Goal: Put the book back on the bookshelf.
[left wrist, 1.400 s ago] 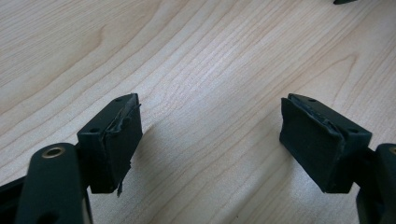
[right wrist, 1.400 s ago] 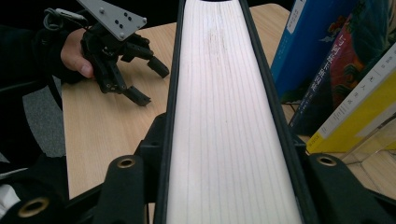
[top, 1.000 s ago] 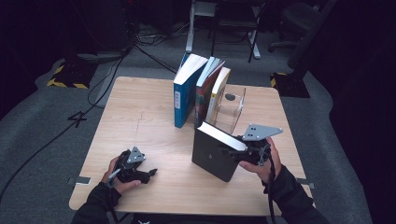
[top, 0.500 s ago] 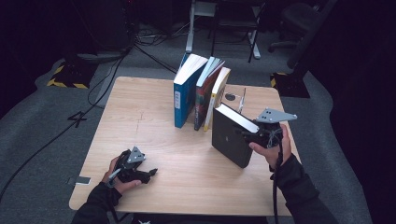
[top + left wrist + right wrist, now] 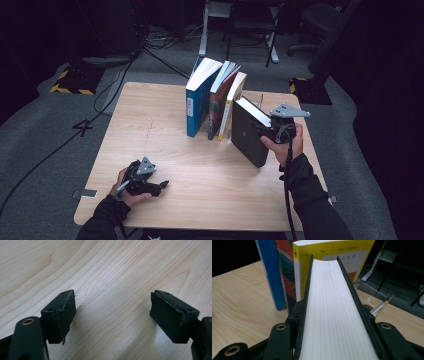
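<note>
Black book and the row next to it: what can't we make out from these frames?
- Black book: in the high view it's too small to read; in the right gripper view the right tongs, clamped on it, show just its page edge.
- Yellow book: title cut off by the top edge and hidden behind the black book.
- Clear bookend: mostly hidden behind the black book.
- Blue book: spine label too small, high view.

Black book [image 5: 248, 134] in right gripper [image 5: 266, 131], now nearer the yellow book [image 5: 231, 102].
</note>
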A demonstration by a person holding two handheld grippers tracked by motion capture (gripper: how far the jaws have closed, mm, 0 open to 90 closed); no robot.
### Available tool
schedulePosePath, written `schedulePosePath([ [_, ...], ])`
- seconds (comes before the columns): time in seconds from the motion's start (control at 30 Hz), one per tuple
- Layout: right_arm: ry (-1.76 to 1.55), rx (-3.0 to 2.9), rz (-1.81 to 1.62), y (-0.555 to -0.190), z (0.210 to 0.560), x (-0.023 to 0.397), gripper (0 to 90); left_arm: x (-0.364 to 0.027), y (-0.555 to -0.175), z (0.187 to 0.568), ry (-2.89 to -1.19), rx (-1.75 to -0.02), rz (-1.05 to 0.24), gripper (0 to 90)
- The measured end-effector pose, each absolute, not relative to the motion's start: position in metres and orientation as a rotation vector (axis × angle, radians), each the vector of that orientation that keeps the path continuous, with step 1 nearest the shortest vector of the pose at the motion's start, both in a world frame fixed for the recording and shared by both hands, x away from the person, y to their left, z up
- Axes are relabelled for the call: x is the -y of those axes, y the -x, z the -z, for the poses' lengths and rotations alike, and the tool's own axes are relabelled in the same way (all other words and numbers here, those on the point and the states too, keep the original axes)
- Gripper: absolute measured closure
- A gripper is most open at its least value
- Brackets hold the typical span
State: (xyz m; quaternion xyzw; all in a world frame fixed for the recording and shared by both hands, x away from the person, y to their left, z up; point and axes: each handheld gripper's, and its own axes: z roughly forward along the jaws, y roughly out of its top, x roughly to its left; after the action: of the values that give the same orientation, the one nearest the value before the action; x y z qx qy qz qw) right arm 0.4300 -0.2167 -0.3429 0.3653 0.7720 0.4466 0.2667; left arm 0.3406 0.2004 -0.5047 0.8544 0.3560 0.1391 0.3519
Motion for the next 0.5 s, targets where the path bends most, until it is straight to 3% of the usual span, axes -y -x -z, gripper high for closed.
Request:
schedulePosePath([
  [0.5,-1.064,-1.993,-1.187,-0.445,0.34,0.23,52.7,-0.2,-0.341,0.505,-2.215,-0.918,-0.36,20.7],
])
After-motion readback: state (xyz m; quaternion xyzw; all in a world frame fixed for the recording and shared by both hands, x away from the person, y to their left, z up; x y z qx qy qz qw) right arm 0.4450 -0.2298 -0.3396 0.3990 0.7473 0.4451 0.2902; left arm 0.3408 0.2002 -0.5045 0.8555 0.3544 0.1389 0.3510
